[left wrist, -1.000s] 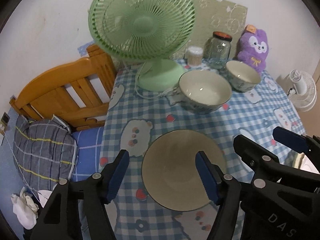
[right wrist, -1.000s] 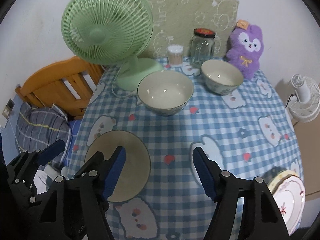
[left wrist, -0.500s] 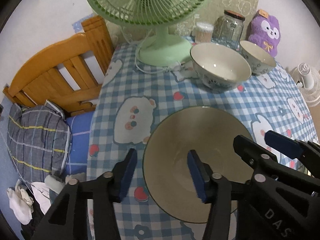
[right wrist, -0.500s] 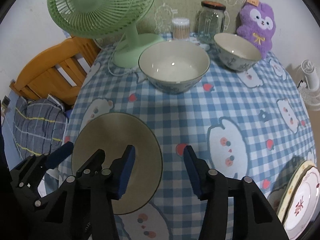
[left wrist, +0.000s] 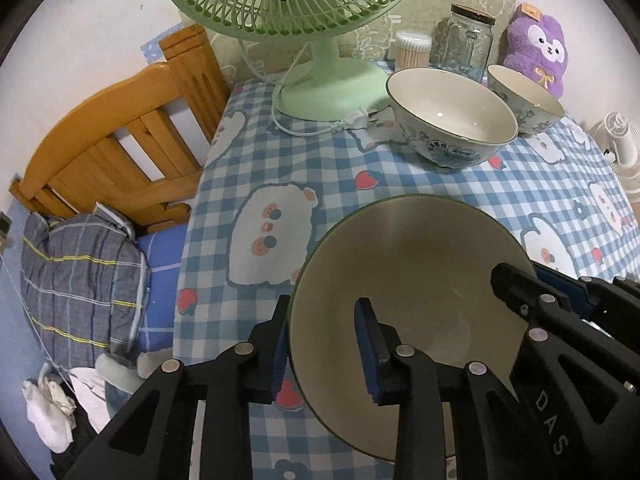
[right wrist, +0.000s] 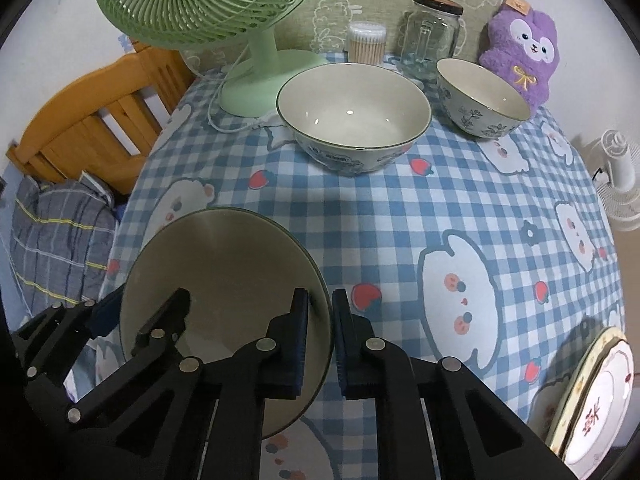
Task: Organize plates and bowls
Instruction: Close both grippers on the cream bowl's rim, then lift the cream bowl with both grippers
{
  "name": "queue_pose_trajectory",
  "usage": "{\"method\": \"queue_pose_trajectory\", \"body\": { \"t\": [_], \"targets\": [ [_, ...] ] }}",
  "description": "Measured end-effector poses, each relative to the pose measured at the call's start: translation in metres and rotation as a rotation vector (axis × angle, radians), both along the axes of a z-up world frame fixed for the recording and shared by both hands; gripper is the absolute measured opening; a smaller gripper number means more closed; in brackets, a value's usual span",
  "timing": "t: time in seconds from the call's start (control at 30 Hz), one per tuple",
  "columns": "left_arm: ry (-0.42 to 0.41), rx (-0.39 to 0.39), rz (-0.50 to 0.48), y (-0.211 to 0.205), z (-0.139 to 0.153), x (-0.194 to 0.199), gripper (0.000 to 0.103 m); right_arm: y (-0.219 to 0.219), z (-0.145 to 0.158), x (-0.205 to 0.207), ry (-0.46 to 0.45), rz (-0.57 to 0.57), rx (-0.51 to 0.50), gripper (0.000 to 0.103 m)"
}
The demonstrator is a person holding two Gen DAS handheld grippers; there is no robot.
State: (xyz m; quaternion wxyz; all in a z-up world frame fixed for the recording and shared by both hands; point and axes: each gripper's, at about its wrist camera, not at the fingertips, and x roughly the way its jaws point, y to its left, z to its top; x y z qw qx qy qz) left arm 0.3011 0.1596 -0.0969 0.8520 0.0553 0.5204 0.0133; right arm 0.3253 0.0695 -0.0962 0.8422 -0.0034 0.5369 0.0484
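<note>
My table (right wrist: 400, 248) has a blue checked cloth. On it stand a fan (right wrist: 256, 92), two bowls (right wrist: 352, 120), a jar (right wrist: 430, 36), a plate (left wrist: 408, 280) and a plush (right wrist: 520, 48).

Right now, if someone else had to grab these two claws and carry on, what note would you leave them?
Right gripper: shut on the right rim of the plate.
Left gripper: jaws closing over the plate's left rim.
Plate lies on the table, near edge.
Big bowl and small bowl stand apart at the back; stacked plates at the right edge.
Done: plate gripped. Left: lift it and sort everything.
</note>
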Motion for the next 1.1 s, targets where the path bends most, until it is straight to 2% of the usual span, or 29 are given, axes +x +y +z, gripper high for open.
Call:
{"method": "queue_pose_trajectory", "body": {
  "t": [0.13, 0.3, 0.53, 0.9, 1.1],
  "targets": [
    [0.0, 0.006, -0.003, 0.0, 0.001, -0.001, 0.026, -0.002, 0.001, -0.001, 0.007, -0.004, -0.005, 0.015],
    [0.013, -0.024, -0.009, -0.002, 0.002, -0.005, 0.023, -0.006, 0.004, -0.006, 0.008, -0.013, -0.027, 0.015],
    [0.013, -0.042, -0.015, -0.015, 0.01, -0.012, 0.023, -0.02, 0.013, -0.015, 0.004, -0.029, -0.031, 0.015],
    [-0.032, -0.042, -0.023, -0.046, 0.034, -0.032, 0.023, -0.051, 0.037, -0.036, -0.037, -0.038, -0.02, 0.015],
    [-0.033, -0.039, -0.015, -0.062, 0.04, -0.047, 0.016, -0.074, 0.042, -0.052, -0.041, -0.033, -0.012, 0.015]
  ]
}}
